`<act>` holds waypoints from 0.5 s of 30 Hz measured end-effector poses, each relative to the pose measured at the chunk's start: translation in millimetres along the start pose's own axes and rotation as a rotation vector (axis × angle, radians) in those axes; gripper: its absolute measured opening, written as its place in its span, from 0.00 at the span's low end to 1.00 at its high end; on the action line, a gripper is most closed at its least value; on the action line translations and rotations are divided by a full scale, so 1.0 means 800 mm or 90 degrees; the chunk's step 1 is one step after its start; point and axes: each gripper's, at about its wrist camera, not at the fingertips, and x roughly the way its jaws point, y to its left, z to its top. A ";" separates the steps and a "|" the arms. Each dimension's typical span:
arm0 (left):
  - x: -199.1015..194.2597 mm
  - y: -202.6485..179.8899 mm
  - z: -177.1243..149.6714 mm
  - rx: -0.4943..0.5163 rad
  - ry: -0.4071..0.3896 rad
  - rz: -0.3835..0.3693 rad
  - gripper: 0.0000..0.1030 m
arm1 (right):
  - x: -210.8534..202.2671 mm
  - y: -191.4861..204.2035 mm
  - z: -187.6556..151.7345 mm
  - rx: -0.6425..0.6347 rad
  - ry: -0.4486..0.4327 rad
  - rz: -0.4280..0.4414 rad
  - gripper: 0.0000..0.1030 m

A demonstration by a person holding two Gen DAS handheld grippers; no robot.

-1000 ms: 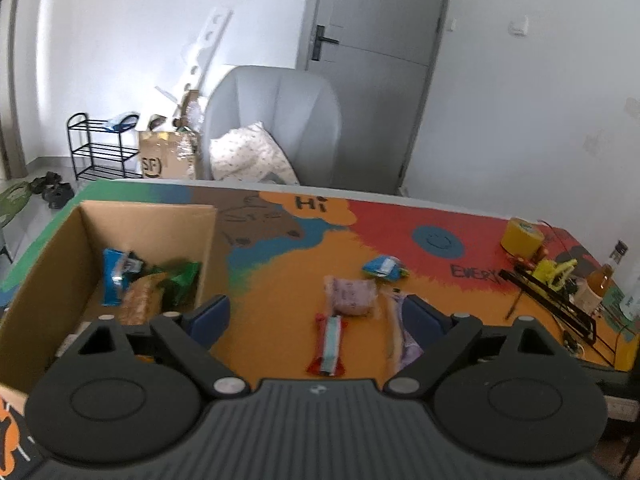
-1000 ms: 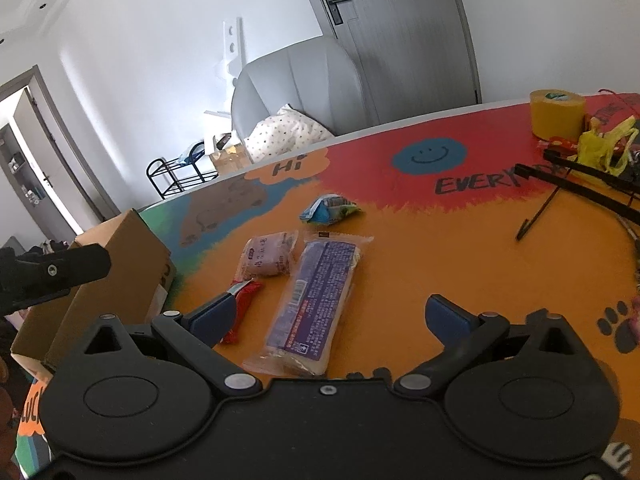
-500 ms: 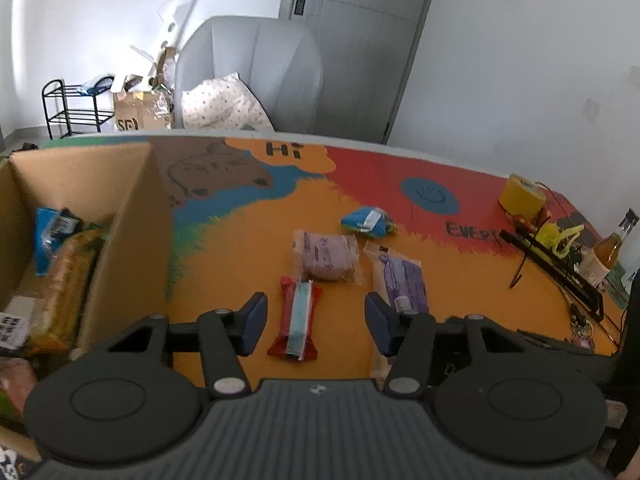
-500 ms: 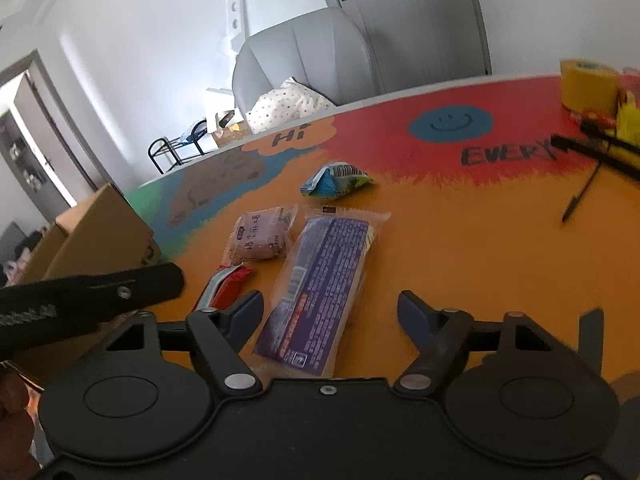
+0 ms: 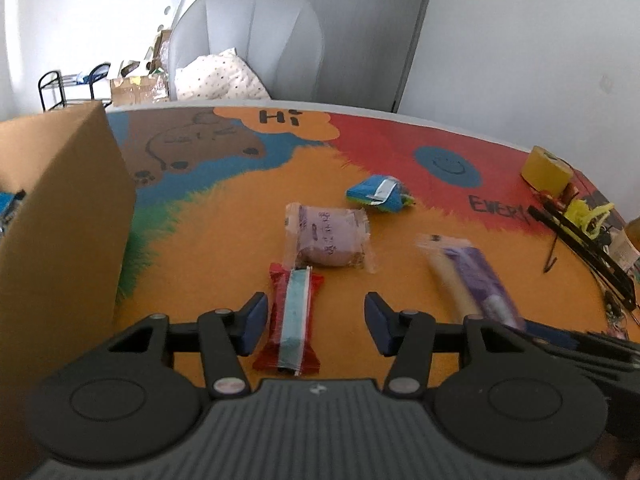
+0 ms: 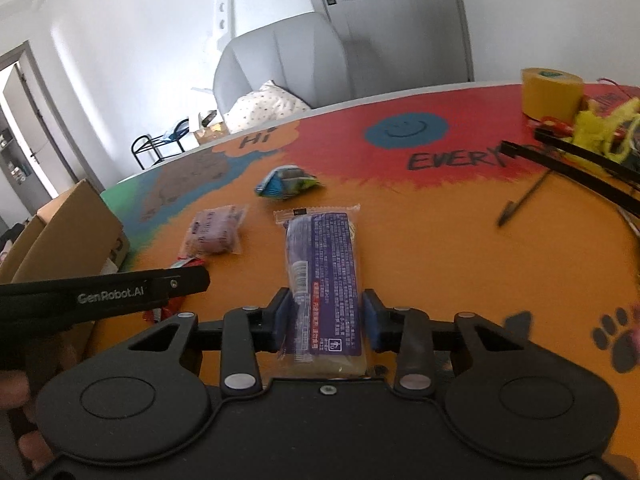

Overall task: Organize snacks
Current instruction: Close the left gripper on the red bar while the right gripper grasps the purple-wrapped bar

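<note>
My left gripper [image 5: 316, 320] hangs low over the orange table with its jaws half apart. A red snack bar with a pale blue stripe [image 5: 294, 316] lies between them; the left pad is beside its edge and the right pad stands clear. My right gripper [image 6: 325, 320] is closing its jaws on the near end of a long purple snack pack [image 6: 324, 264], both pads against its sides. A pinkish bun pack [image 5: 326, 240] and a small blue packet [image 5: 378, 194] lie farther back. The open cardboard box [image 5: 60, 220] stands to the left.
A yellow tape roll [image 6: 552, 94], a black pen [image 6: 524, 200] and black and yellow clutter sit at the right of the table. A grey chair [image 5: 248, 40] with a cushion stands behind the far edge. The left gripper's finger [image 6: 120, 292] crosses the right wrist view.
The left gripper came down and moved right, from beside the box to over the red bar, its jaws narrowing. The right jaws closed around the long purple pack, which turned in line with them.
</note>
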 end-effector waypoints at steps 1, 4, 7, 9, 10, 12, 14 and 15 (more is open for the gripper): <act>0.002 0.001 -0.001 0.000 0.001 0.002 0.51 | -0.003 -0.003 -0.001 0.000 0.000 -0.006 0.35; 0.003 -0.003 -0.004 0.013 -0.005 0.003 0.50 | -0.012 -0.010 -0.006 0.003 0.003 -0.016 0.35; 0.001 -0.002 -0.005 0.006 -0.005 -0.015 0.30 | -0.014 -0.007 -0.008 -0.001 0.002 -0.023 0.44; -0.001 -0.001 -0.006 0.006 0.000 -0.026 0.19 | -0.010 0.000 -0.008 -0.013 0.000 -0.031 0.48; -0.002 0.001 -0.006 0.004 0.002 -0.034 0.18 | -0.008 0.004 -0.007 -0.019 -0.001 -0.034 0.49; -0.006 0.004 -0.008 -0.001 0.004 -0.037 0.18 | -0.002 0.011 -0.005 -0.030 -0.003 -0.037 0.49; -0.011 0.007 -0.010 -0.004 0.002 -0.041 0.18 | 0.004 0.017 -0.004 -0.043 -0.007 -0.042 0.48; -0.014 0.008 -0.011 -0.006 0.000 -0.042 0.18 | 0.006 0.020 -0.004 -0.051 -0.010 -0.049 0.41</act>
